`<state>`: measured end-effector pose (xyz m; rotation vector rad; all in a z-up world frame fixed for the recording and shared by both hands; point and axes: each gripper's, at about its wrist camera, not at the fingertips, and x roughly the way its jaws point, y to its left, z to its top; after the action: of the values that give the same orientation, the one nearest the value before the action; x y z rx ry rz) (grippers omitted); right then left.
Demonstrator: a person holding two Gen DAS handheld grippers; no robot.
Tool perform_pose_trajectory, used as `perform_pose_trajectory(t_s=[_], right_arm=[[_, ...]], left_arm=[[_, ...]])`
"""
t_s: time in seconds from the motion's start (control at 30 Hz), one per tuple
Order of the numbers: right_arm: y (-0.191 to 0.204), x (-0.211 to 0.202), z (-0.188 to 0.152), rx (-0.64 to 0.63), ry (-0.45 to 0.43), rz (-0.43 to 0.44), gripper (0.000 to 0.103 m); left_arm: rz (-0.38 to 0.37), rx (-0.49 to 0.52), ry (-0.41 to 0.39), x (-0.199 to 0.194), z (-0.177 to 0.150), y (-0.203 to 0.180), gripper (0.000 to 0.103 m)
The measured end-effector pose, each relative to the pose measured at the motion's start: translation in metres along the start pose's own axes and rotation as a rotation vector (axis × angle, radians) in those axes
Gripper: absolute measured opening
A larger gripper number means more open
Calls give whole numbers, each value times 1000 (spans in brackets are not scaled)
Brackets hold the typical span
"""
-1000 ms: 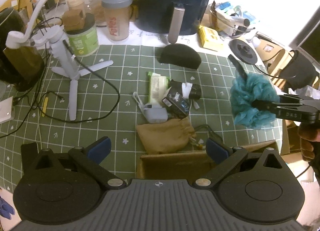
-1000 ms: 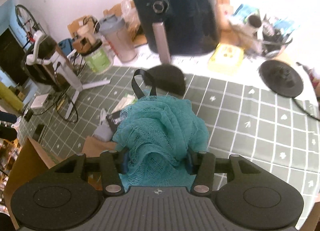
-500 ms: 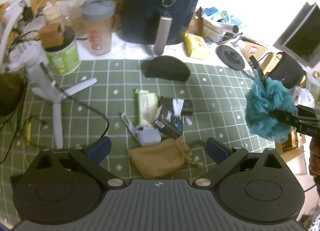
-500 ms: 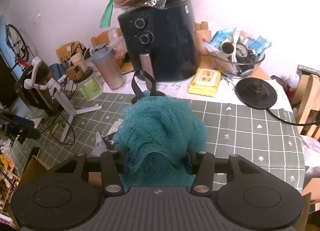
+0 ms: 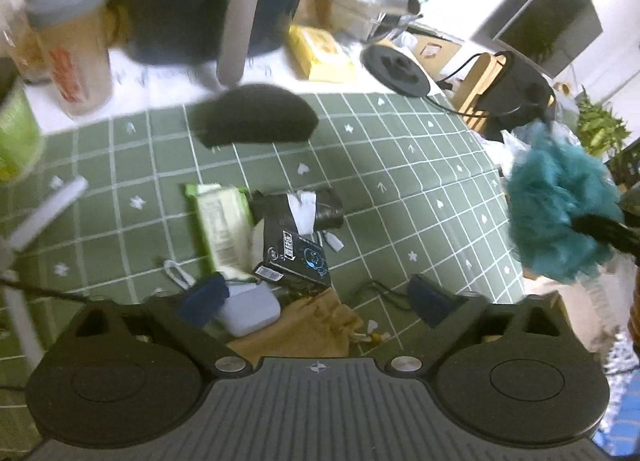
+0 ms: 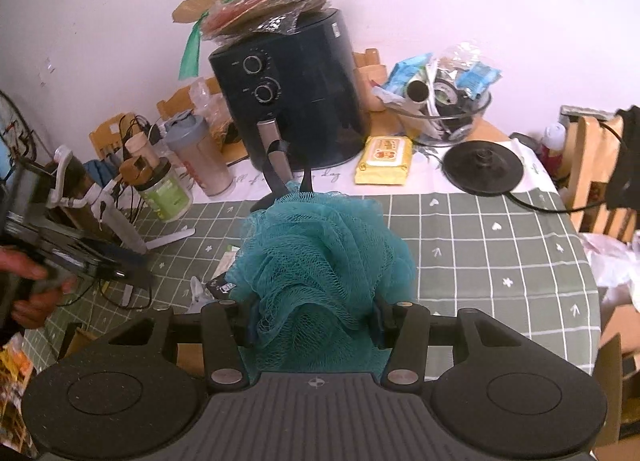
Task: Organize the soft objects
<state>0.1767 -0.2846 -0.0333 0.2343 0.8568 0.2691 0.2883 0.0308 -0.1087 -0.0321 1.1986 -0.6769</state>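
**Two claws, one soft pouch right under the left one**

Two claws work here. The right claw (image 6: 316, 321) is clamped on the teal bath puff (image 6: 320, 261), held up above the green checked cloth (image 6: 480, 245). The left claw (image 5: 312, 297) has its jaws closing from wide, with nothing pressed between them. The tan drawstring pouch (image 5: 304, 329) lies at its six o'clock, just below the fingertips and partly hidden by the body; its long axis seems to run from eight o'clock to two o'clock. A grey case (image 5: 248, 313) touches the pouch at nine o'clock. The left hand is clearly nearer.
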Motion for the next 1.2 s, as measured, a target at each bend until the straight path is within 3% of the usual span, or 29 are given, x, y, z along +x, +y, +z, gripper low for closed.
perform_pose_trajectory(t_s=[0.27,0.37,0.47,0.6,0.67,0.9,1.2], right_arm=[[-2,-19,-10,52,-23,-31,52],[-3,-24,-14,69,-28,-38,52],[-4,-26,-17,80,-30,-46,52],[-7,-29,-21,93,-31,-53,52],[-8,-31,-23,94,-32,-54,52],[-10,-35,-25,99,-40,-57,52],[-11,-40,-22,95,-59,-50,52]], left_arm=[[-58,-139,66,47,11,35,82],[-81,-207,85,58,12,49,69],[-110,-274,103,69,12,60,65],[-149,-351,128,80,9,72,51],[-162,-389,130,83,7,77,31],[-190,-433,75,69,4,77,24],[-198,-392,-37,32,7,55,24]])
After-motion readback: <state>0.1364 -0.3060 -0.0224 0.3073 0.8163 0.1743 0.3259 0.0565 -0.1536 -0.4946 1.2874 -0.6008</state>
